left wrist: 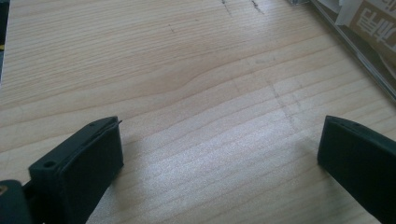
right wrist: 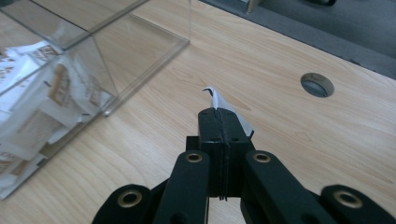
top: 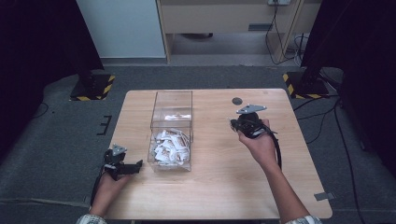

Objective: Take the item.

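I have the right gripper [right wrist: 219, 114] clamped on a small white paper packet [right wrist: 223, 103], its jaws pressed together with only a curled white corner of the packet poking out past the tips, near the middle of the right gripper view. In the high view that gripper [top: 235, 124] sits right of centre, held above the light wooden table [top: 224, 186] and apart from the clear plastic two-compartment box [top: 171, 130] at centre left. The near compartment of the box holds a heap of white and tan paper packets [top: 170, 145]; the far compartment looks almost empty, though glare on the plastic makes that hard to confirm. A round grey cable hole [right wrist: 317, 85] lies in the table at the upper right of the right gripper view.

My left gripper [left wrist: 219, 154] has its jaws wide apart with nothing between them, low over bare wood; in the high view it [top: 135, 166] rests at lower left, just beside the near corner of the box.

I judge the step in hand to be carrying a single packet, pulled from the heap, away from the box. The next move calls for choosing a landing spot, lowering until the packet meets a surface, then parting the jaws. The hold on the packet's edge looks thin, so I would move gently.
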A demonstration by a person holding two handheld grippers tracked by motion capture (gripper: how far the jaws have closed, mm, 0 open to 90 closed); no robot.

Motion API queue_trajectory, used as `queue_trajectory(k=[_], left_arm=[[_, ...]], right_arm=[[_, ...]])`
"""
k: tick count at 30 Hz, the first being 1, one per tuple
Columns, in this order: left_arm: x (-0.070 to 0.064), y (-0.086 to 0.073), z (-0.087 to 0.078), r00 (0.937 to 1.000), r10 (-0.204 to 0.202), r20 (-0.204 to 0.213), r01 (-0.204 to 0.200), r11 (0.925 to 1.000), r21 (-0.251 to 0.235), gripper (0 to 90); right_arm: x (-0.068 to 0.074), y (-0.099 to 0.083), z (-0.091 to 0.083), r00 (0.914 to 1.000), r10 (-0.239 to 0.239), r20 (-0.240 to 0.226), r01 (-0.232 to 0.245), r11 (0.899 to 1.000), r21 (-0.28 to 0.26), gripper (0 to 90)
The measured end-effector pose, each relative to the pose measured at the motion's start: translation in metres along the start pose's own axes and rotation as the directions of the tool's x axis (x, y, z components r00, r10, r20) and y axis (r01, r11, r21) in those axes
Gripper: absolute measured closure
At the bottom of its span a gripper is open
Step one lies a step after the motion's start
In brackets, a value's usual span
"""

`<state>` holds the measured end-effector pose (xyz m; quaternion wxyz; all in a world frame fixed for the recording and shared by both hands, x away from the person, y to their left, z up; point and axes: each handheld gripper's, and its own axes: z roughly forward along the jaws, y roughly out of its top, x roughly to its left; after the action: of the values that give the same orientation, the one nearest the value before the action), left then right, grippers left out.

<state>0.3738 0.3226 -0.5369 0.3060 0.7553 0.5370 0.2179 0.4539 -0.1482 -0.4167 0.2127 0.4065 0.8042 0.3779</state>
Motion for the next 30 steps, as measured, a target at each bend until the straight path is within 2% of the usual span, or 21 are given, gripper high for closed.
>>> queue_trajectory(k=[3,14,23,30], left_arm=[[0.000,0.000,0.000,1.0000,0.000,-0.001,0.000,1.0000,0.000,0.0],[0.000,0.000,0.000,1.0000,-0.003,-0.002,0.003,1.0000,-0.001,0.0],[0.000,-0.001,-0.001,1.0000,-0.004,-0.003,0.004,1.0000,-0.001,0.0],[0.000,-0.001,-0.001,1.0000,-0.004,-0.003,0.004,1.0000,-0.001,0.0]], right_arm=[[-0.009,-0.005,0.004,0.9994,0.034,0.006,-0.034,0.999,-0.004,90.0],[-0.031,-0.025,0.026,0.9956,0.085,0.040,-0.087,0.996,0.036,90.0],[-0.036,-0.039,0.038,0.9939,0.102,0.042,-0.105,0.991,0.078,90.0],[-0.039,-0.051,0.042,0.9914,0.125,0.040,-0.128,0.989,0.079,90.0]])
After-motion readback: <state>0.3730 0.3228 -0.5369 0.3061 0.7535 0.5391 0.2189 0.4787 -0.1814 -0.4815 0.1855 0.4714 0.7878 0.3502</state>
